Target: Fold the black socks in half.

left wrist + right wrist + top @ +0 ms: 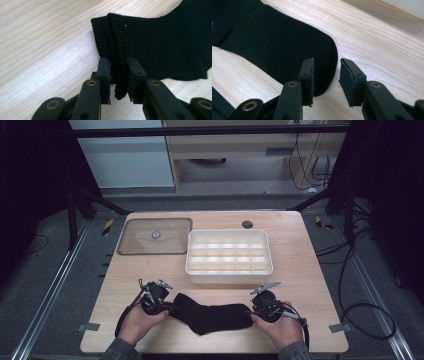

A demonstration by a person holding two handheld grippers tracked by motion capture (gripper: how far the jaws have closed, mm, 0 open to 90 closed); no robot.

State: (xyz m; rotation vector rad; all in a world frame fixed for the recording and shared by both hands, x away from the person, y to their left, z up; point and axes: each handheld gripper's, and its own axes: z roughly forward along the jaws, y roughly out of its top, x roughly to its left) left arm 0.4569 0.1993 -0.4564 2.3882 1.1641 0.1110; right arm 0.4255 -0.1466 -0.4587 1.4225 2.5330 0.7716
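Observation:
A black sock (210,317) lies flat near the front edge of the wooden table (305,265), cuff to the left and toe to the right. My left gripper (171,306) is at the cuff. In the left gripper view its jaws (118,62) stand close on either side of the ribbed cuff edge of the sock (162,45), with a sliver of table showing beside one pad. My right gripper (249,312) is at the toe. In the right gripper view it (327,61) is open, with the rounded toe of the sock (269,42) reaching in between the jaws.
A white divided organizer box (230,276) sits just behind the sock at table centre. A clear lid with a round knob (155,236) lies at the back left. A dark cable hole (247,224) is at the back edge. Bare wood lies to the right of the box.

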